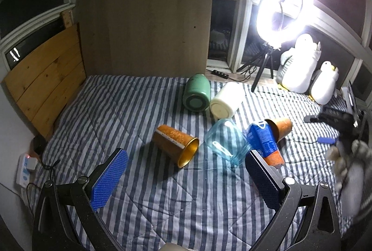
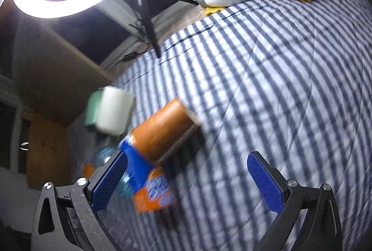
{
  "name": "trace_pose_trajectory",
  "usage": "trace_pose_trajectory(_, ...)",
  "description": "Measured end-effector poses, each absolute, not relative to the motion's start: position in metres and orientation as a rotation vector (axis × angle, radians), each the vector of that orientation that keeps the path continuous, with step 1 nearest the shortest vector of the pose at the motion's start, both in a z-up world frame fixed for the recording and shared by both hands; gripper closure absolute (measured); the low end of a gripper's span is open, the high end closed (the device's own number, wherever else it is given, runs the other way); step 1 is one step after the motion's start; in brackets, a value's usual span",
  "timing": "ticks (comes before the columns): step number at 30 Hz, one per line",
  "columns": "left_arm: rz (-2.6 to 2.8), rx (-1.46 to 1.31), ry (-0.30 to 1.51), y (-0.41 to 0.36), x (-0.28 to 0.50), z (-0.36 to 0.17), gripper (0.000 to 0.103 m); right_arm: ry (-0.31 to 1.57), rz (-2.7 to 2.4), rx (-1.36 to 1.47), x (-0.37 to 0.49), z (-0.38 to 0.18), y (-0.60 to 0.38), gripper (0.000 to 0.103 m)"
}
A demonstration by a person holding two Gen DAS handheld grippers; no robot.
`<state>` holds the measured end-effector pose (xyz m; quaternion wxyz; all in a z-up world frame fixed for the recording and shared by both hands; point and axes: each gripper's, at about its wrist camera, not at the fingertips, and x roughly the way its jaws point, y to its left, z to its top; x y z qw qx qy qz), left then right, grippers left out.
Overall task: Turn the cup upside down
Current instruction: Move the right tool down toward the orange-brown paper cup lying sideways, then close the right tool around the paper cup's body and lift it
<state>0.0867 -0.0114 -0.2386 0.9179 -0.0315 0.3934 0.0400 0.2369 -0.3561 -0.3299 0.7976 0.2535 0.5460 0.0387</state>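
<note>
Several cups lie on their sides on the striped bed. In the left wrist view an orange cup with a gold inside (image 1: 175,145) lies just ahead, a clear blue cup (image 1: 226,141) to its right, then a blue and orange cup (image 1: 265,144), a second orange cup (image 1: 280,126), a green cup (image 1: 196,95) and a white cup (image 1: 226,101). My left gripper (image 1: 186,177) is open and empty, short of the cups. My right gripper (image 2: 187,180) is open and empty; the blurred orange cup (image 2: 162,130) and the blue and orange cup (image 2: 148,181) lie near its left finger.
A lit ring light on a tripod (image 1: 284,11) stands at the back right, with two white penguin toys (image 1: 300,65) beside it. A wooden headboard (image 1: 48,79) and a brown board (image 1: 146,25) stand behind. A power strip (image 1: 26,167) lies at left.
</note>
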Motion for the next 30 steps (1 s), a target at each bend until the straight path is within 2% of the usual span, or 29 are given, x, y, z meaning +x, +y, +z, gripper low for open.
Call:
trace_pose_trajectory(6,0.144,-0.075,0.835,-0.001,0.083,-0.249,0.001,1.252,0.159,0.387,0.311,-0.344,-0.341,0.003)
trace_pose_trajectory(10,0.192,-0.09,0.851,0.009,0.079,-0.255,0.001,1.356,0.238,0.343,0.345,-0.366,-0.322,0.008)
trace_pose_trajectory(12,0.214,-0.095,0.857,0.013,0.077,-0.257,0.001,1.403,0.26,0.332,0.355,-0.38,-0.315,0.014)
trace_pose_trajectory(14,0.228,-0.098,0.862,0.016,0.075,-0.26,0.001,1.447,0.29,0.329,0.359,-0.391,-0.31,0.026)
trace_pose_trajectory(17,0.233,-0.107,0.868,0.018,0.075,-0.262,0.001,1.493,0.312,0.304,0.357,-0.401,-0.305,0.037)
trace_pose_trajectory(30,0.162,-0.09,0.864,-0.008,0.088,-0.26,0.001,1.553,0.319,0.316,0.319,-0.403,-0.329,0.04)
